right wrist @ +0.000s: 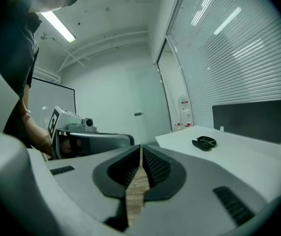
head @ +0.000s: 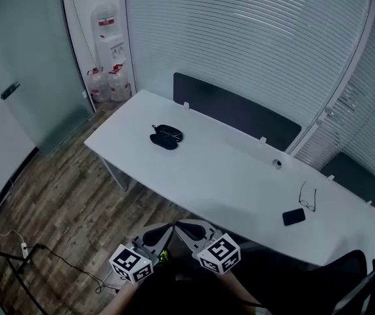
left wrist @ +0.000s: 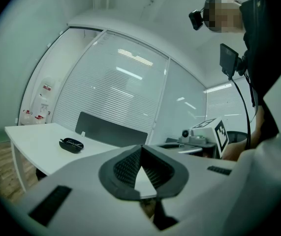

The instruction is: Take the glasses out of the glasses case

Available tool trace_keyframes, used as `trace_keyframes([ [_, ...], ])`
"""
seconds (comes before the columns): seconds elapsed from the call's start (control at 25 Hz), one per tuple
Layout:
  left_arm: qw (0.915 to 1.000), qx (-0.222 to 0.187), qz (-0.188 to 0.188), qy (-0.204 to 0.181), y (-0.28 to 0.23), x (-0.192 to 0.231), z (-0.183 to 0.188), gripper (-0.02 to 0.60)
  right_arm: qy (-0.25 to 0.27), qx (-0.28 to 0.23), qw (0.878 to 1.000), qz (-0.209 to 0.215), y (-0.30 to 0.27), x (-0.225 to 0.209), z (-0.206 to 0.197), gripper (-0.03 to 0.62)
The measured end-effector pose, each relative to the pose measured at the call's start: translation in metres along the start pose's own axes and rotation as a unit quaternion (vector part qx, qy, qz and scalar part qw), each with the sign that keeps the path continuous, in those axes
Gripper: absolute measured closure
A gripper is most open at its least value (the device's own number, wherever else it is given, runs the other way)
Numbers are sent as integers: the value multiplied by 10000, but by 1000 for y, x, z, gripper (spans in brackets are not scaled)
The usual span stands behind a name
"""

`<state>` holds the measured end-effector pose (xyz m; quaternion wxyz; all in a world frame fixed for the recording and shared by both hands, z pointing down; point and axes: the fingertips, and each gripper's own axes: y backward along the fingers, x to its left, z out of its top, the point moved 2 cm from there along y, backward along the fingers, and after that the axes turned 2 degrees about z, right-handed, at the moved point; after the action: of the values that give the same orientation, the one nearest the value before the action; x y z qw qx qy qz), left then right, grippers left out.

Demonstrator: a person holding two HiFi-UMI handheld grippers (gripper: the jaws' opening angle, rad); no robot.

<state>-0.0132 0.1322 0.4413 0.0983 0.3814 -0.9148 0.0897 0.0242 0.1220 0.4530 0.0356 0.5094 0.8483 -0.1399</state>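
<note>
On the table (head: 226,169), black glasses case (head: 166,138) lies open (glasses (head: 168,132) inside).

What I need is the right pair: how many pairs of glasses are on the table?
2. One pair of glasses lies in the open case toward the table's left end; the other pair lies bare beside the black phone at the right end.

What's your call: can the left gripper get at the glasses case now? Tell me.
Probably not yet: the left gripper hangs short of the table, far from the glasses case. Only bare tabletop lies between, so nothing blocks it.
</note>
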Motion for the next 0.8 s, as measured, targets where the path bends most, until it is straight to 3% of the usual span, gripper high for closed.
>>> trace_keyframes([
  [0.32,9999,16,-8,107,-10,47,9,572,-123,173,9998,-59,-42,-23,9,577],
  [0.8,9996,-134,-234,60,-35,114,39,572,104,166,9993,-322,-98,-65,41,576],
])
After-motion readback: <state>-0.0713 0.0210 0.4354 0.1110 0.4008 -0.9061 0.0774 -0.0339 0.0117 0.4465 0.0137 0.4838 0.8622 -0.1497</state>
